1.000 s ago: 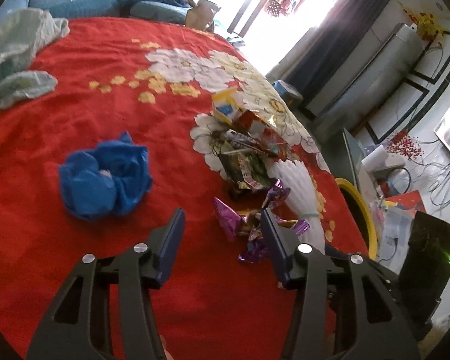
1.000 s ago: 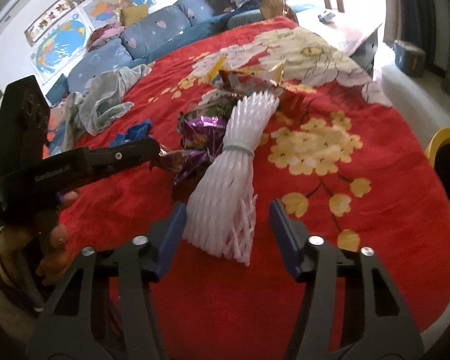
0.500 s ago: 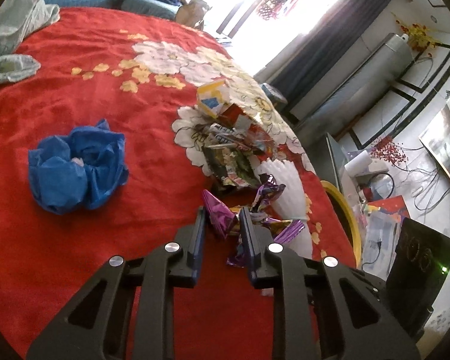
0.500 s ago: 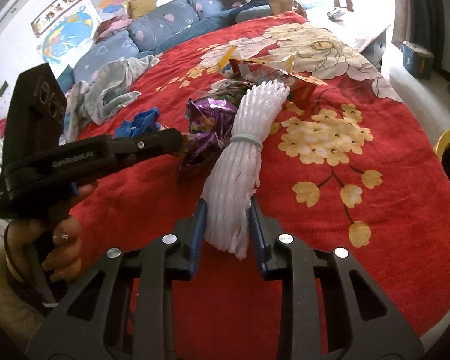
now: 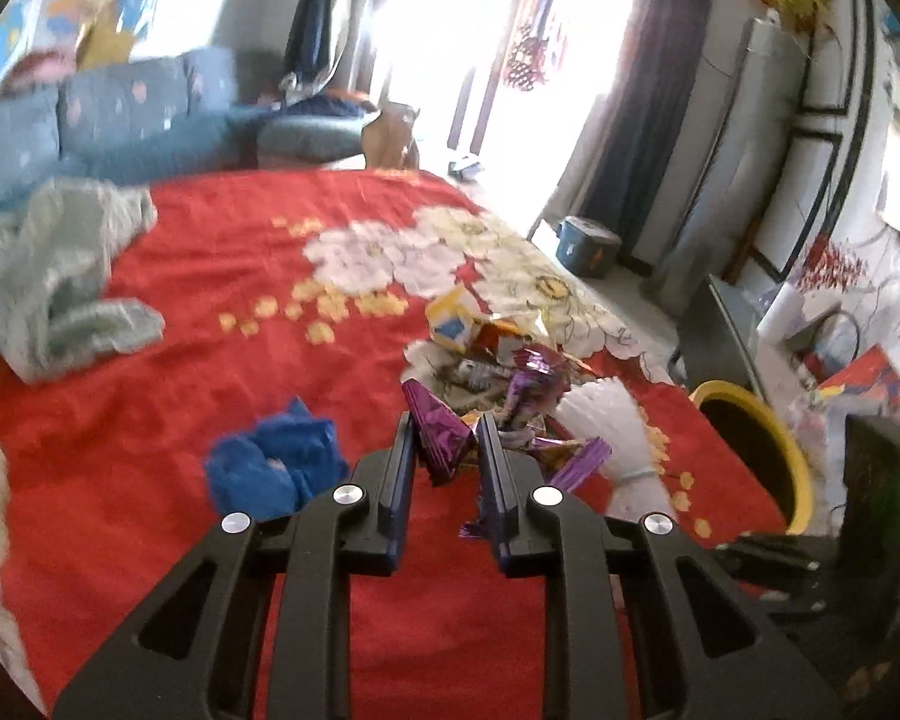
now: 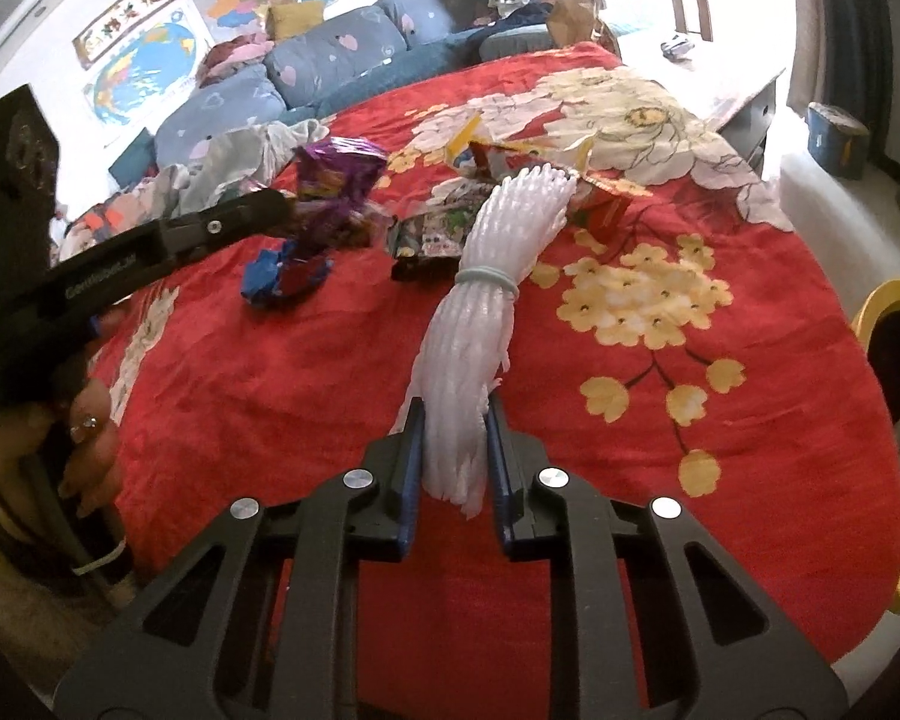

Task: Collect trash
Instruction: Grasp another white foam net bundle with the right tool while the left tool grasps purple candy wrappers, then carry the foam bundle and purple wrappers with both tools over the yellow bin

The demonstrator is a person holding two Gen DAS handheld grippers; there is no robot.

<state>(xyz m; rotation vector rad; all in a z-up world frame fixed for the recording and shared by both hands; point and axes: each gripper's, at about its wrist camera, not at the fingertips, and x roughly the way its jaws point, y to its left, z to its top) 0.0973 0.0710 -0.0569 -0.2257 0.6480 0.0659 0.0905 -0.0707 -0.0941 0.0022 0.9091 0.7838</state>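
Note:
My left gripper [image 5: 445,426] is shut on a crumpled purple foil wrapper [image 5: 444,438] and holds it lifted above the red floral tablecloth [image 5: 210,300]. The right wrist view shows the same wrapper [image 6: 336,174] hanging in the air at the left gripper's tip. My right gripper [image 6: 453,414] has the near end of a white foam net bundle [image 6: 486,276] between its pads. Its jaws are closing and press on the bundle, which lies on the cloth. A crumpled blue piece [image 5: 270,468] and a heap of snack wrappers [image 5: 486,348] lie beyond.
A yellow-rimmed bin [image 5: 756,450] stands by the table's right edge. A pale green cloth [image 5: 60,276] lies at the far left of the table. A person's hand [image 6: 84,438] grips the left tool's handle. A blue sofa stands behind the table.
Both grippers have shut, the left on the purple wrapper, the right on the foam bundle. The left gripper has risen and tipped up with the wrapper; the right stayed in place.

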